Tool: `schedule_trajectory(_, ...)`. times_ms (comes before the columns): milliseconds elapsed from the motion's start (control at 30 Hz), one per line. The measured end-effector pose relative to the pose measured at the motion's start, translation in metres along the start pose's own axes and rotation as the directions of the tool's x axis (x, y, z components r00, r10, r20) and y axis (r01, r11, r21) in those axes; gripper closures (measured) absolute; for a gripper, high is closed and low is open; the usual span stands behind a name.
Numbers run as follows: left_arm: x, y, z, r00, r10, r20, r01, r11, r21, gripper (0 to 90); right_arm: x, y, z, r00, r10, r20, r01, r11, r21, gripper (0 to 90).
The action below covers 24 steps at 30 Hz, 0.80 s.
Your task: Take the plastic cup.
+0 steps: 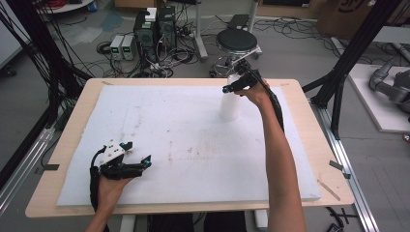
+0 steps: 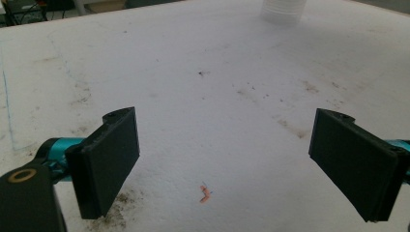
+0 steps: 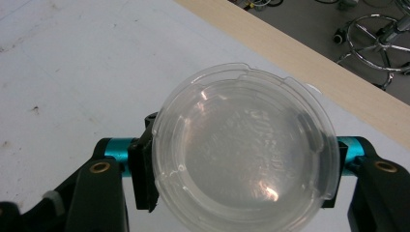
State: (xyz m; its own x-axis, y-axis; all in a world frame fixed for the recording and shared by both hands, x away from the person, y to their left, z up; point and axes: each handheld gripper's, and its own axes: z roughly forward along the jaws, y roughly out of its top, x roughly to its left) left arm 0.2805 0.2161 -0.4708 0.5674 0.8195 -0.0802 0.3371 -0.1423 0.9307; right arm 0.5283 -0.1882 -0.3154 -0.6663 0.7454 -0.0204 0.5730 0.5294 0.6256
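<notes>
At the table's far side, a light, thin, crushable plastic cup point(image 3: 244, 147) is pinched below its lid by the right gripper point(image 3: 241, 169); the left gripper point(image 2: 232, 164) is spread, empty.

The left hand-held gripper point(image 1: 138, 164) lies low in the person's left hand point(image 1: 112, 181), jaws spread wide, nothing between them. The right arm stretches far forward, its hand-held gripper point(image 1: 231, 88) clamped on a clear container point(image 3: 244, 142).

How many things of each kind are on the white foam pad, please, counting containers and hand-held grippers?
Clear lidded plastic container: 1
Hand-held grippers, left hand-held gripper and right hand-held gripper: 2
Total: 3
</notes>
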Motion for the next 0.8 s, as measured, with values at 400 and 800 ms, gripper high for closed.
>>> schedule_trajectory(400, 0.000, 0.000, 0.000, 1.0000, 0.005, -0.002, -0.005, 1.0000, 0.001, 10.6, -0.001, 0.009, -0.018, 1.0000, 0.000, -0.009, -0.001, 0.999, -0.048, 39.1)
schedule_trajectory(800, 0.000, 0.000, 0.001, 1.0000, 0.005, 0.002, -0.005, 1.0000, 0.005, 10.7, 0.000, 0.031, -0.055, 0.9999, -0.006, -0.013, 0.005, 0.993, -0.121, 40.2)
